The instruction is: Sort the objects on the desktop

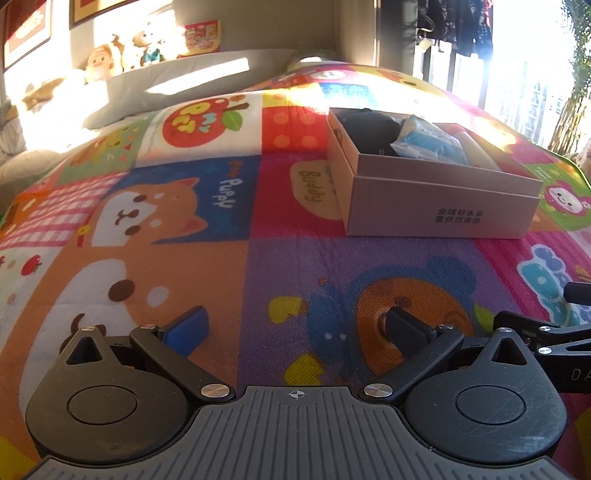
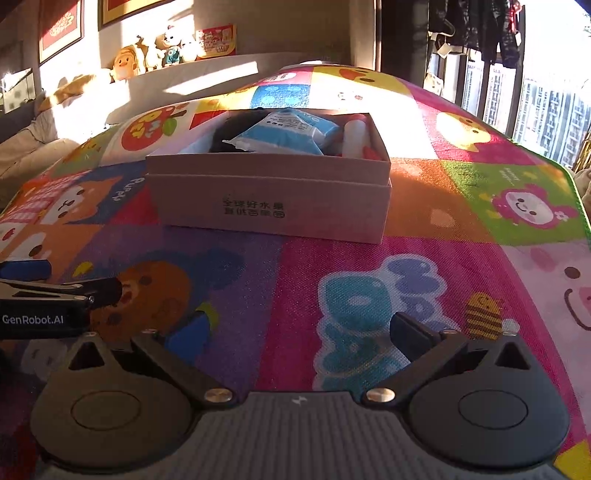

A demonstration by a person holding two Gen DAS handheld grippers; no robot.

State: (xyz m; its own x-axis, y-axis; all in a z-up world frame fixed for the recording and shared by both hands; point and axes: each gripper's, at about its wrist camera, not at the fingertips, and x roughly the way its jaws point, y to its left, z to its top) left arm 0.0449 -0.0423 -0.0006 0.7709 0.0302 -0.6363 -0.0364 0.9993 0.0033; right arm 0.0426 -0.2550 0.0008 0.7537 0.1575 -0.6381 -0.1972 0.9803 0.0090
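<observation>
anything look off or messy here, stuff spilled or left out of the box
Nothing stands out. The cardboard box sits flat on the cartoon mat with the blue packet and other items inside; no loose items show on the mat.

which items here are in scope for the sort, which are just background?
In scope:
- beige cardboard box, open
- blue-and-white soft packet in it
- black bundle in it
- white cylinder in it
- left tongs, right tongs, both open, empty

Background:
- colourful cartoon mat
- plush toys on the ledge
- hanging clothes

harsh low sunlight from the window [image 2: 546,110], glare, perhaps slight blur, bowed edges.
</observation>
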